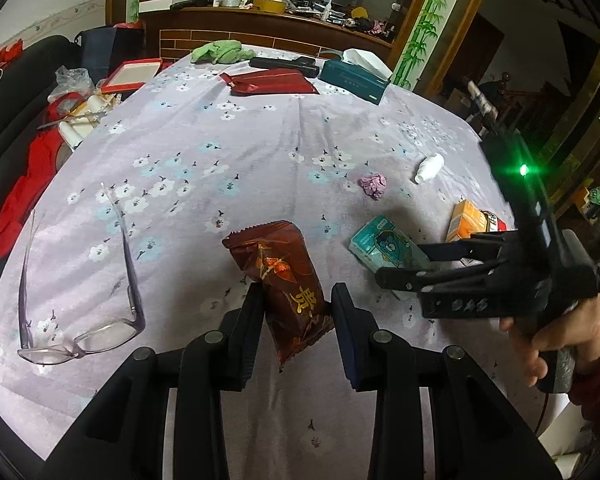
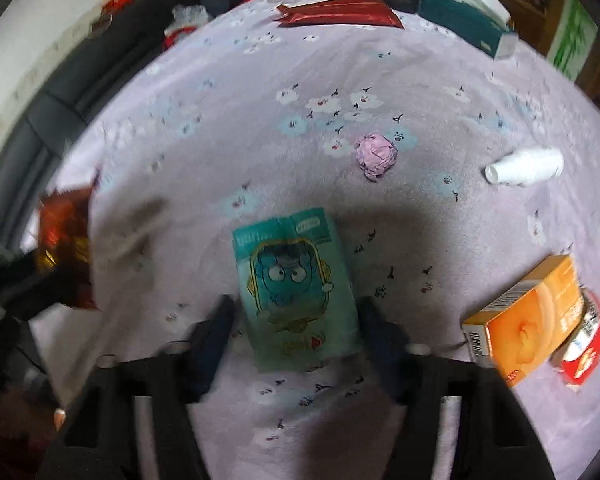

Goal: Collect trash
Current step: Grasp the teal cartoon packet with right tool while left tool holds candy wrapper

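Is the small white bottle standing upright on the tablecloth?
No, the white bottle lies on its side on the tablecloth, right of the crumpled purple paper.

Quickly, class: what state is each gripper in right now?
Left gripper: open around the brown snack packet, not yet clamped.
Right gripper: open, straddling the teal packet.

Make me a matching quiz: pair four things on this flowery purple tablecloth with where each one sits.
Things:
1. dark red foil snack packet
2. teal cartoon-printed tissue pack
3. clear-lens spectacles
4. small white plastic bottle

Places:
A. lying on its side, beyond the orange carton
B. between the open fingers of the right gripper
C. unfolded, apart from both grippers
D. between the open fingers of the left gripper

Pairs: 1-D, 2-B, 3-C, 4-A
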### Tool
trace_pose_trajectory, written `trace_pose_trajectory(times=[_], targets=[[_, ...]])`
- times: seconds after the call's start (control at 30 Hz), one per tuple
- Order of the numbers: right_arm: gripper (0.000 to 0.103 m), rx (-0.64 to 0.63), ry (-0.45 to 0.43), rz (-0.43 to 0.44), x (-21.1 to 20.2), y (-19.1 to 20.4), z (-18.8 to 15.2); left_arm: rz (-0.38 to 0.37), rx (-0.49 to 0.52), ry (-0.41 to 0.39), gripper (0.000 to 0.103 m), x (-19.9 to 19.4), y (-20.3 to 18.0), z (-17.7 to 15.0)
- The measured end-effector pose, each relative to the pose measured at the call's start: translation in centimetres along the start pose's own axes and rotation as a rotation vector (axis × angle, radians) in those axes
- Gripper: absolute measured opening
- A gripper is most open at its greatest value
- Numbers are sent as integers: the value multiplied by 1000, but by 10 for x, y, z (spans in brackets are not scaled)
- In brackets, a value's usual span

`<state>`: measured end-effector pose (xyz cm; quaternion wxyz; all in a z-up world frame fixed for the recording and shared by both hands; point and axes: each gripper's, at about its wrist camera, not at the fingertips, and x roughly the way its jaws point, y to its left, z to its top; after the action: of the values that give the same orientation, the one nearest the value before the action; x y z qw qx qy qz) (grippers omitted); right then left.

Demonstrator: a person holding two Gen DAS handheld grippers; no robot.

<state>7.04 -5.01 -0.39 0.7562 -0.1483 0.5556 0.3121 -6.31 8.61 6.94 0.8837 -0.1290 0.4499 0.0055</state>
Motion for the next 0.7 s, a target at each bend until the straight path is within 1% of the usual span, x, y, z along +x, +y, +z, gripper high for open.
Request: trace_pose_trajectory(times=[0.03,0.07,0.1,0.17,0.23,0.3,0.37,0.47,0.57,0.7], targets=[[51,-7,-9,-18,-1,2,-1,1,2,0,33,0,0,-1],[46,1,-19,-23,-3,2,-3,3,6,-1,33,-1,-1,-2],[42,10,-27,-25,-5,1,-5,6,9,-3,33,-1,-2,-2],[31,44,-50,-39,-14,-2,-9,5,14,-3,33,-1,-4,-2],[28,78,-78,-42,-24,-3,-14,0,25,-5,33,0,-9,-2],[27,120,-110,-57,-39,-8,-26,-4,41,-9,33,0,-16,-2],[27,186,-140,-48,-57,-16,-41,-14,62,-8,33,1,-26,-3],[27,261,-178,-57,-82,-27,-66,-37,92,-7,33,2,-45,-4],[27,298,-214,-111,-104,-28,-89,-56,128,-9,33,2,-66,-5],[27,349,-235,-156,-126,-37,-116,-97,191,-12,33,2,-102,-7]])
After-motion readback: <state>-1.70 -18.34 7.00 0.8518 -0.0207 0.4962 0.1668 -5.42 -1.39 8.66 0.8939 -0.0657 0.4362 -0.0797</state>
